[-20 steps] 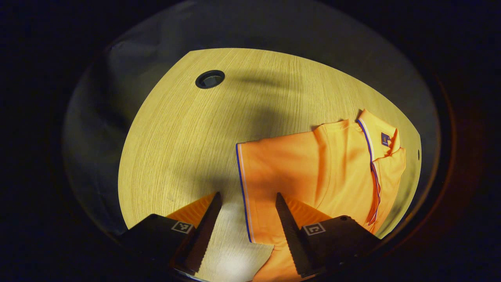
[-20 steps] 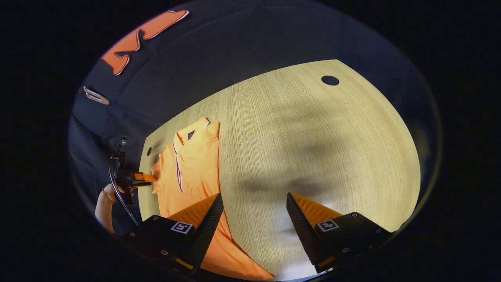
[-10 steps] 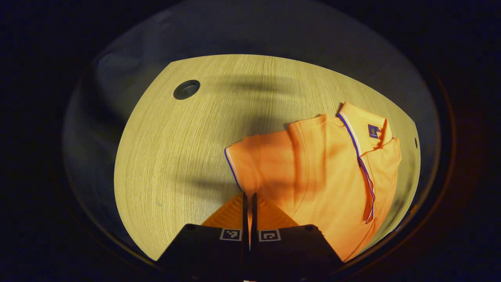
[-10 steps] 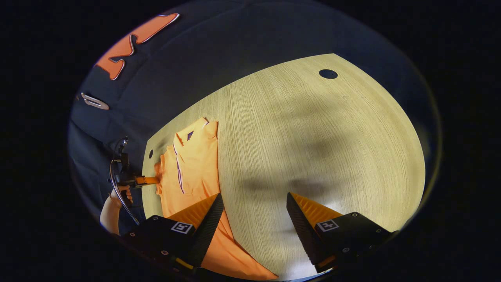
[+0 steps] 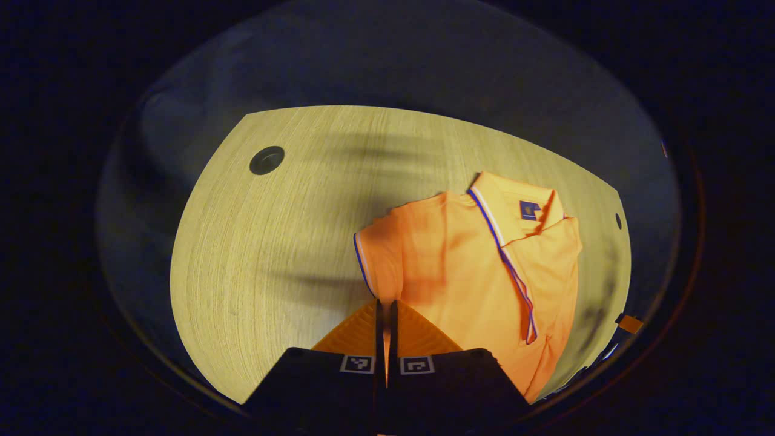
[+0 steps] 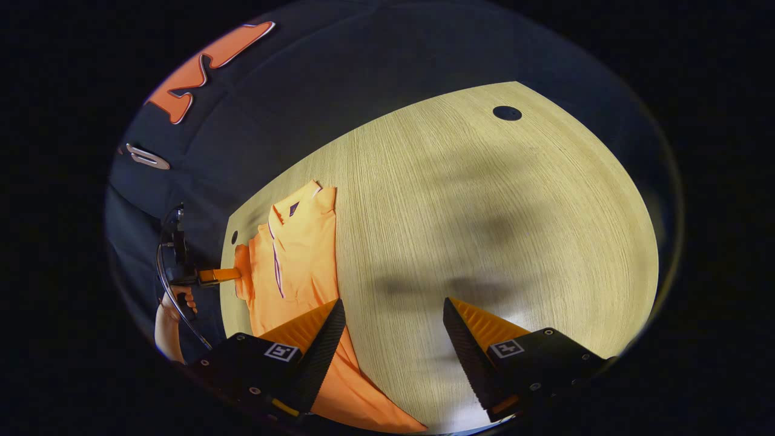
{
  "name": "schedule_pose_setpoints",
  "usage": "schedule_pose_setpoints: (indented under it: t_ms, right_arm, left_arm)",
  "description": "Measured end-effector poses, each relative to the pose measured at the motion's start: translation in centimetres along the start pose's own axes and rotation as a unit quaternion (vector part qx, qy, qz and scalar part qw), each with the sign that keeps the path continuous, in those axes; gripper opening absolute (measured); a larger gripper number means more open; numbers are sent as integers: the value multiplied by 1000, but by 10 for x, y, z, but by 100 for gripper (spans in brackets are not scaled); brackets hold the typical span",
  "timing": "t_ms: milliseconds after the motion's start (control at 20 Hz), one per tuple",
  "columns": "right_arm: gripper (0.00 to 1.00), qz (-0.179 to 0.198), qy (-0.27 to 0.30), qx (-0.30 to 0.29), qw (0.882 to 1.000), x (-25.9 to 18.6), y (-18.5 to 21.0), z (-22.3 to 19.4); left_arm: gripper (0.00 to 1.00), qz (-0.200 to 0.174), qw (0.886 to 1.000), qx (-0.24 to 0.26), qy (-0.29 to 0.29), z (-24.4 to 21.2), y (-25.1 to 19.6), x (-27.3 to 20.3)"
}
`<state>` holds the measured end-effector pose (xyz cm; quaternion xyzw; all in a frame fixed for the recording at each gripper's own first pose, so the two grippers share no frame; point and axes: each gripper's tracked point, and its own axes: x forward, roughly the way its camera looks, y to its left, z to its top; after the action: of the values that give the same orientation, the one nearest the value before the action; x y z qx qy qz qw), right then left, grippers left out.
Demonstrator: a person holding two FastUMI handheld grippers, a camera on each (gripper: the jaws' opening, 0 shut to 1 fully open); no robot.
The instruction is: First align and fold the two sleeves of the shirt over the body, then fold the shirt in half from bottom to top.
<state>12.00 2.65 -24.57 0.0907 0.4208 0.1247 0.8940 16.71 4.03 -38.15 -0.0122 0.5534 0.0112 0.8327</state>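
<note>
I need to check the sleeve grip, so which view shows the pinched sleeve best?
The left gripper view: the sleeve sits large and close, its striped cuff running down into the shut left tool. The right gripper view shows the same sleeve small and far off at the shirt's edge, held by that tool.

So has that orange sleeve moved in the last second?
Yes. The sleeve, pinched in the left hand-held gripper, has been drawn off the wooden table toward the collar.
</note>
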Motion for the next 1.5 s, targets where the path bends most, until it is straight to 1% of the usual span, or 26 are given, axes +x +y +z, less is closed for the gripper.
schedule_pose_setpoints:
  t_ms: [200,400,550,800,850,1000,1050,1100,1150,1300,1400,1450,1500]
  right_arm:
    - [99,7,2,-7,1000,-4,2,-3]
    - [99,9,2,-13,1000,-7,3,-5]
    - [99,11,-1,-12,1000,-11,2,-6]
    - [99,12,2,-10,1000,-15,1,-17]
    - [99,12,2,-9,1000,-17,0,-19]
    - [99,10,2,-8,1000,-17,0,-22]
    - [99,10,2,-8,1000,-17,0,-24]
    - [99,10,3,-8,1000,-17,1,-25]
    - [99,9,3,-9,1000,-19,1,-26]
    - [99,12,0,-15,1000,-22,8,-29]
    - [99,14,-3,-20,1000,-25,15,-31]
    - [99,13,-3,-23,1000,-26,16,-33]
    - [99,9,-4,-31,999,-25,18,-37]
  left_arm:
    - [0,-47,999,13,-3,-2,-54,-17]
    - [1,-89,996,25,8,-12,-107,-23]
    - [1,-110,993,26,13,-18,-137,-17]
    - [3,-146,988,-13,42,-34,-174,-12]
    - [7,-152,987,-20,45,-36,-177,-14]
    - [10,-174,983,-38,44,-38,-188,-18]
    - [16,-186,981,-41,44,-38,-192,-20]
    - [31,-189,980,-46,42,-38,-195,-20]
    - [31,-200,978,-49,41,-38,-199,-23]
    - [97,-213,975,-41,45,-45,-204,-37]
    - [96,-214,976,-32,31,-46,-202,-48]
    - [98,-212,977,-23,21,-46,-198,-58]
    - [95,-201,980,-7,8,-48,-192,-64]
